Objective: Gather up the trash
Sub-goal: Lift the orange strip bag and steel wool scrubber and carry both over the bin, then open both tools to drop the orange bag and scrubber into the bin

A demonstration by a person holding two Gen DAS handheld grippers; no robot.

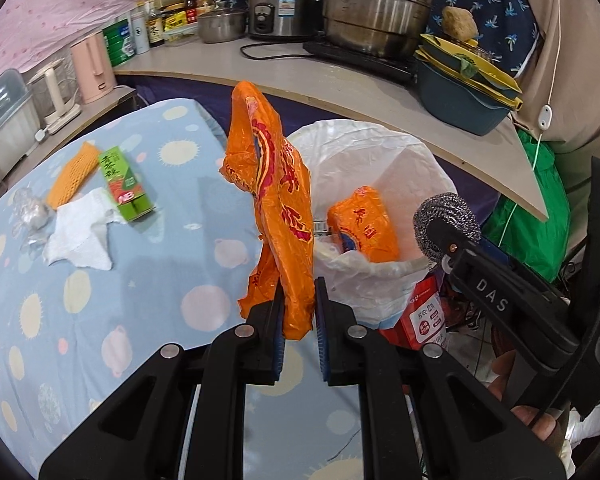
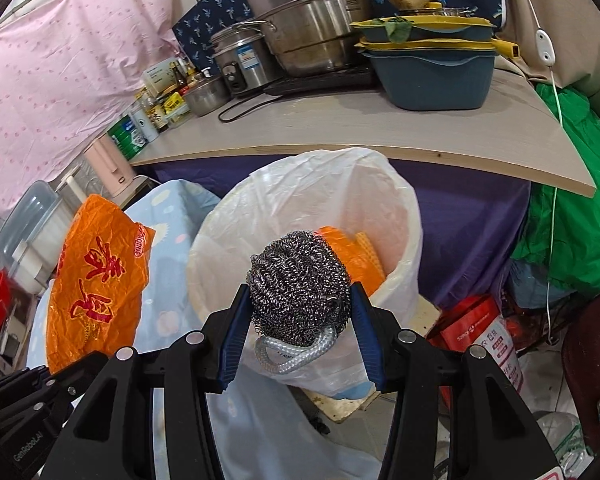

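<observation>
1. Trash collection at a white-lined bin (image 2: 396, 216): the left tongs (image 1: 299, 312) are clenched on a crumpled orange plastic bag (image 1: 274, 200), which stands up from the pads beside the bin's near rim, its red lettering too creased to read in full.
2. The right tongs (image 2: 300, 312) grasp a steel wool scourer (image 2: 300, 284) over the bin's mouth; a grey cord loop (image 2: 292, 354) hangs below it, and the scourer hides much of the bin's inside.
3. Inside the bin lies an orange packet (image 1: 364, 226), partly buried in the liner's folds in the left view and mostly hidden behind the scourer in the right.
4. On the table (image 1: 148, 280), under a blue dotted cloth, remain a green carton (image 1: 126, 184), an orange foam net sleeve (image 1: 70, 176), a crumpled white tissue (image 1: 80, 236) and a clear wrapper (image 1: 28, 212) whose contents are hard to make out.
5. A red bag (image 2: 480, 336) sits on the floor past the bin, its print too small to read; in the left view the right tongs' body covers most of it.
6. Part of a hand (image 1: 540, 424) shows at the lower right of the left view, cut off by the frame edge.
</observation>
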